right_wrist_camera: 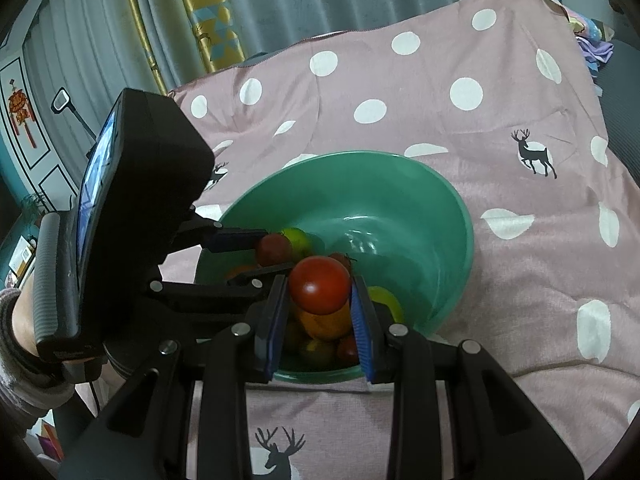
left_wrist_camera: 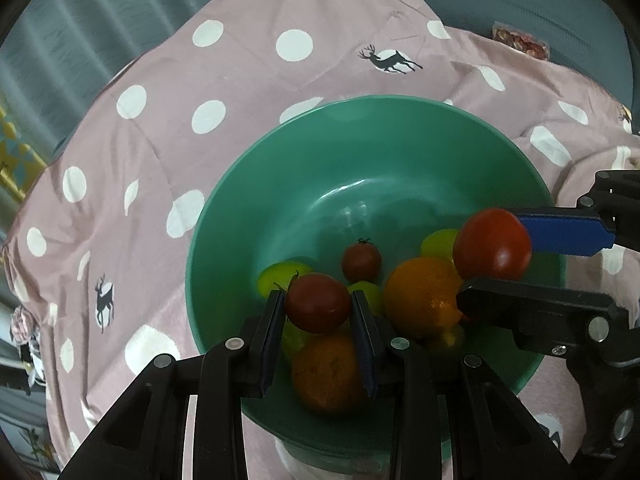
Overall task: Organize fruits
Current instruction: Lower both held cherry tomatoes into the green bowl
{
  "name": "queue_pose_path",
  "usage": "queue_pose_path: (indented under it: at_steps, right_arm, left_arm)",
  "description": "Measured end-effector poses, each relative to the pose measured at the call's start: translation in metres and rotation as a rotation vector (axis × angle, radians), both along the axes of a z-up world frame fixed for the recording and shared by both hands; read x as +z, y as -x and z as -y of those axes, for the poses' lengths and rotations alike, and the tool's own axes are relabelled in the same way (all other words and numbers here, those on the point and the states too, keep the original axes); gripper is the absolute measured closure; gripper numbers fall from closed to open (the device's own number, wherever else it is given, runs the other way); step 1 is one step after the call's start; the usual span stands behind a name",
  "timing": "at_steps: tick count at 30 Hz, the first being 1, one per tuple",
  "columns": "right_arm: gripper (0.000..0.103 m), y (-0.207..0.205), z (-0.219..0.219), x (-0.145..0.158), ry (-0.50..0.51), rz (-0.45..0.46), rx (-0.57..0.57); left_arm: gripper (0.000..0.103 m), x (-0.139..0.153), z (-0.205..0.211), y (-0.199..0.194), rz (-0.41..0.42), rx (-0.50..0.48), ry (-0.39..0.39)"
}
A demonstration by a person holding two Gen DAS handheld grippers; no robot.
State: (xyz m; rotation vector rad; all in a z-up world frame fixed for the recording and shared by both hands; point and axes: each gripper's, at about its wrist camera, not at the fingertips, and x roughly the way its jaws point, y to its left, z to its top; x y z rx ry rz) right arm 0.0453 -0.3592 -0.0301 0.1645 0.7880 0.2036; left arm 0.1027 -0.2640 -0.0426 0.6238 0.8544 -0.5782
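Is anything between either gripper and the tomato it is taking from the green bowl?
No. The left gripper is shut on a dark tomato, and the right gripper on a red tomato, both above the green bowl.

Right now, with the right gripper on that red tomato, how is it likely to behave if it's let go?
The tomato is round and glossy, so it may slip from the pads. It hangs over piled fruit in the bowl; dropped, it would probably roll. Its thin skin could bruise under a hard squeeze by the right gripper.
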Motion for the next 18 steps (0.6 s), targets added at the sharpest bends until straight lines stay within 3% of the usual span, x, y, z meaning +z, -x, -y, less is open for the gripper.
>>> queue_pose_path:
  at_steps: [18]
  right_arm:
    - [0.071,-0.0037,-0.0012,-0.0058,0.004,-0.010,0.004]
  left_arm:
    - [0.070,-0.0011,0.0029,-0.0025,-0.003,-0.004,-0.013]
